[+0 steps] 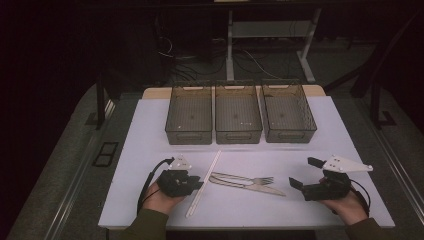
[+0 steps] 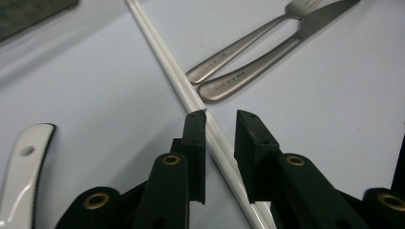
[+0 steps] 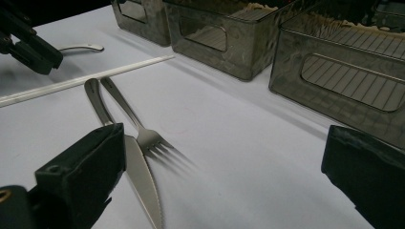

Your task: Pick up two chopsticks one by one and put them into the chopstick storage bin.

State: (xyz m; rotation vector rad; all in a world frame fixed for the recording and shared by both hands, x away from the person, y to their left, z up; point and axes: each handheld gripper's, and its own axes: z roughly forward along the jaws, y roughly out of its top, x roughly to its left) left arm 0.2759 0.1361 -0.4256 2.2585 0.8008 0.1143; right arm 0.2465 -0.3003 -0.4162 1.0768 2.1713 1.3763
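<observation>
White chopsticks (image 2: 191, 93): a pair laid side by side on the surface (image 1: 150, 145), running diagonally between the left gripper (image 1: 192, 184) and the cutlery; not yet lifted.
Left jaws: narrowly parted and set astride the chopsticks, one on each side; the pads are not seen pressing on them, so no pinch is judged to have been made.
Right gripper (image 1: 305, 172): held at the right edge of the surface; its jaws are spread wide and nothing is carried.
Fork (image 1: 250, 178) and knife (image 1: 260, 188): left lying together at the middle of the surface, handles pointing toward the chopsticks, untouched.
Spoon (image 3: 81, 47): seen beyond the left gripper, still on the surface.
Bins (image 1: 239, 112): three dark mesh bins stand in a row at the far side; nothing can be made out inside them.
Progress: judged to be at the very start; no piece has been sorted, and the grasp on the chopsticks is being prepared.
Left to do: closing, lifting and carrying to a bin, then the other pieces.
</observation>
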